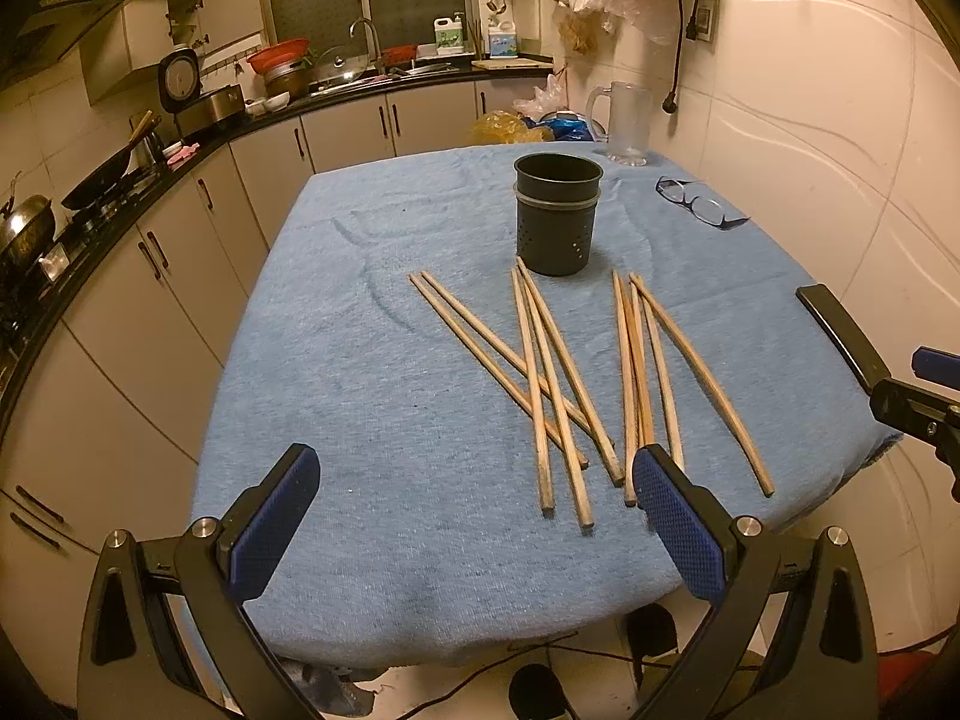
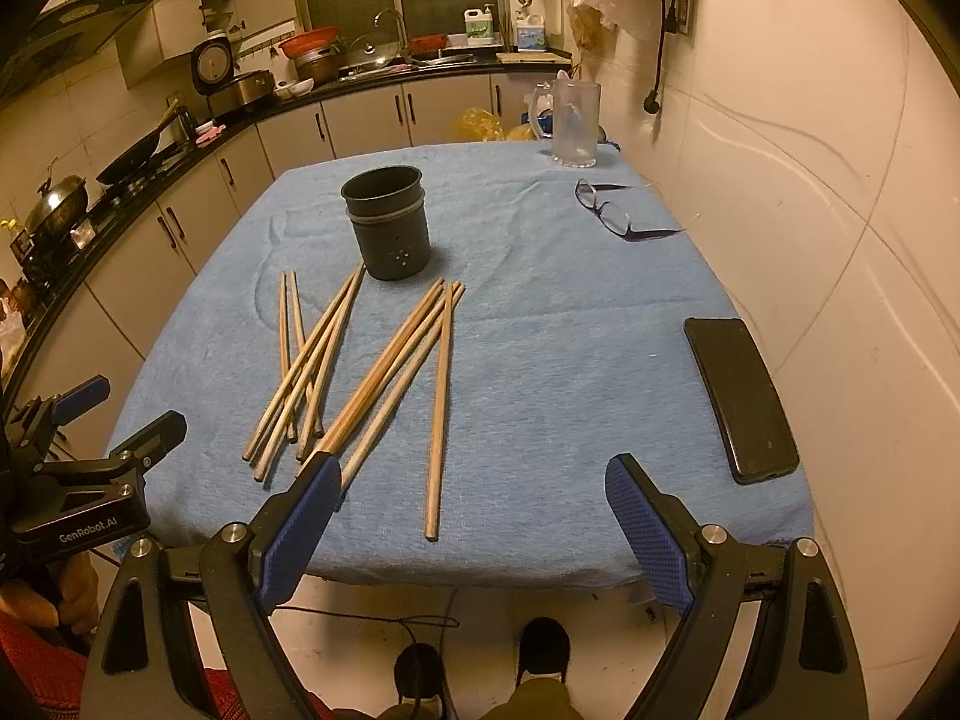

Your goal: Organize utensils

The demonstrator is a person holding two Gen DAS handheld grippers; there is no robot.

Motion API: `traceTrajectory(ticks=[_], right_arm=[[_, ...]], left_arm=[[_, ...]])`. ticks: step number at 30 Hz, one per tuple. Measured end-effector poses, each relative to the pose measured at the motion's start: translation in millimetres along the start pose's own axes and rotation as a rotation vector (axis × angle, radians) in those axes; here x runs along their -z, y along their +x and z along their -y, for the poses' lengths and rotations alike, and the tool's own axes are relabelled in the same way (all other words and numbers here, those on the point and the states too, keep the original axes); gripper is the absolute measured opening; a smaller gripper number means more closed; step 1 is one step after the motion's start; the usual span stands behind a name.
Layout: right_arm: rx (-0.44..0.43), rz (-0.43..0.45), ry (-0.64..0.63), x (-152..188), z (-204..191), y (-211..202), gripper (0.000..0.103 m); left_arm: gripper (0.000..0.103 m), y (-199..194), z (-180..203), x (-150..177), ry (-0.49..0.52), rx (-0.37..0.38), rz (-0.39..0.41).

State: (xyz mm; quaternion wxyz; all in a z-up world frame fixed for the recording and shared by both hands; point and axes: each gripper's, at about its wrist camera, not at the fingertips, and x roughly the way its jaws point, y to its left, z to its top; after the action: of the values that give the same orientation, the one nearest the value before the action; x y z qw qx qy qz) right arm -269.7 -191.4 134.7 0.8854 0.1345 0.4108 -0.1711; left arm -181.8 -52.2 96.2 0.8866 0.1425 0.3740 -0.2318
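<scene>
A table under a blue cloth [image 1: 372, 396] fills both views, and on it the dark utensil holder [image 1: 557, 213] stands upright towards the far side, apparently empty as far as its rim shows. Just in front of it the wooden chopsticks [image 1: 540, 384] lie loose in two crossing clusters, none in the holder, so by my judgement the sorting has not begun and every stick is left to gather. The left gripper [image 1: 474, 519] and the right gripper [image 2: 474, 531] both hover at the near edge with fingers spread wide, holding nothing. The right wrist view alone shows the whole black phone [image 2: 741, 399]; the left view catches only its corner. A clear jug [image 2: 575, 123] and glasses [image 2: 606, 210] sit at the far right.
</scene>
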Motion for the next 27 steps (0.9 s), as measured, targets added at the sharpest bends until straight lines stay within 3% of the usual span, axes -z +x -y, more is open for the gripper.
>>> traceTrajectory(ticks=[13, 16, 20, 24, 27], right_arm=[[-0.007, -0.017, -0.008, -10.6, -14.7, 13.5, 0.092], [-0.016, -0.035, -0.005, -12.7, -18.2, 20.1, 0.087], [-0.023, -0.065, 0.01, -13.7, -18.4, 27.6, 0.078], [-0.041, -0.099, 0.009, -15.0, -15.8, 35.8, 0.057], [-0.072, -0.14, 0.009, -21.8, -12.6, 49.1, 0.046]], left_arm=[[0.103, 11.0, -24.6, -3.0, -0.035, -0.006, -0.012], [0.103, 14.8, -33.8, -2.9, -0.057, -0.001, -0.022], [0.103, 22.5, -44.6, -3.0, -0.089, 0.01, -0.042], [0.102, 30.0, -50.9, -3.5, -0.116, 0.044, -0.058], [0.093, 37.9, -53.4, -7.3, -0.126, 0.063, -0.083]])
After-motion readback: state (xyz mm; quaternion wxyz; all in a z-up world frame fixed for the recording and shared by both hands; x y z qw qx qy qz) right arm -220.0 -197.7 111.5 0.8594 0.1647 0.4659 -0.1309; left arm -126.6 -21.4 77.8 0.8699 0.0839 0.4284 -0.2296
